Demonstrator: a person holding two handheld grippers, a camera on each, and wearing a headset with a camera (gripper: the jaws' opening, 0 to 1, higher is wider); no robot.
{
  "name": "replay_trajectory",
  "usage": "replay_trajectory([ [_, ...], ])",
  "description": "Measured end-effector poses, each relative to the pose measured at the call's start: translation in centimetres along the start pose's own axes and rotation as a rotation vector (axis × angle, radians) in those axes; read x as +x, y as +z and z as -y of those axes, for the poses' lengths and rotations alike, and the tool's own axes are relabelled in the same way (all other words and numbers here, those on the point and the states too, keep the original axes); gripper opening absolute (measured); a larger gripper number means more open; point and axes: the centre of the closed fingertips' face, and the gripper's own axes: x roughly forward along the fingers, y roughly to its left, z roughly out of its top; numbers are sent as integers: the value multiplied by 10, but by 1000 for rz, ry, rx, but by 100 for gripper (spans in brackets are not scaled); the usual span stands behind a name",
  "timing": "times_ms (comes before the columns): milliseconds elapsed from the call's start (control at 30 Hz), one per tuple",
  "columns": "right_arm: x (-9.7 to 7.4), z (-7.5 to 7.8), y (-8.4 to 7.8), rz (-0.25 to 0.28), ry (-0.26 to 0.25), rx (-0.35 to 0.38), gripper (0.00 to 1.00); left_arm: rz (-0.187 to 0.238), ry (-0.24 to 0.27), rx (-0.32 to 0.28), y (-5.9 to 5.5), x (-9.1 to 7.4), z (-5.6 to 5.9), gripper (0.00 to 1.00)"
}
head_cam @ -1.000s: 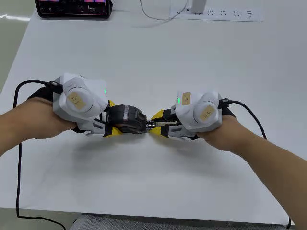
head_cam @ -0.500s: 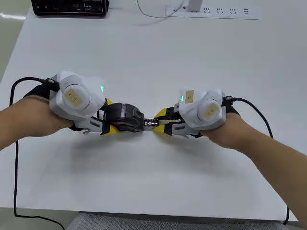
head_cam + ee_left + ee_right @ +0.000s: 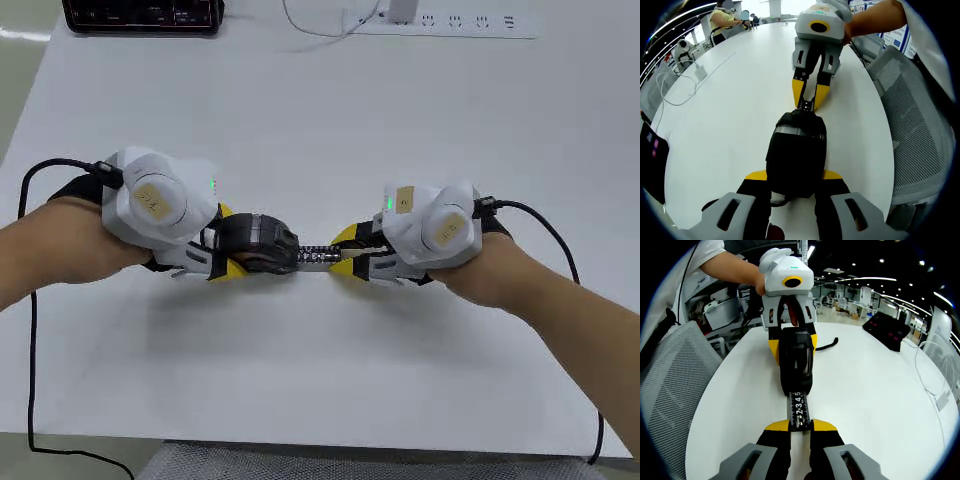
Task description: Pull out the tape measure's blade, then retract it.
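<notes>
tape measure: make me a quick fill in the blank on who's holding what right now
The left gripper holds the tape measure by its ____.
The right gripper is shut on the tip of the ____.
Only a ____ length of blade is out.
It all sits over a ____ table.

Missing words: case; blade; short; white.

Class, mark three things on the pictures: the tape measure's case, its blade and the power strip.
tape measure case (image 3: 258, 243): head view, top of black body.
blade (image 3: 798, 408): right gripper view, printed numbers.
power strip (image 3: 455, 22): head view, socket face.
</notes>
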Motion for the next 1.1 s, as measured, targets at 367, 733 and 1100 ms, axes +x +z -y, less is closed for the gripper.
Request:
replay_trajectory([
  [367,-9,1,-6,-18,-8,-7,9,-2,1,2,0,0,0,29],
  [733,-15,0,-10,-21,-19,11,9,-3,-1,7,1,-1,1,29],
  [1100,-21,1,-13,-21,-26,23,9,-4,-1,9,1,-1,0,29],
])
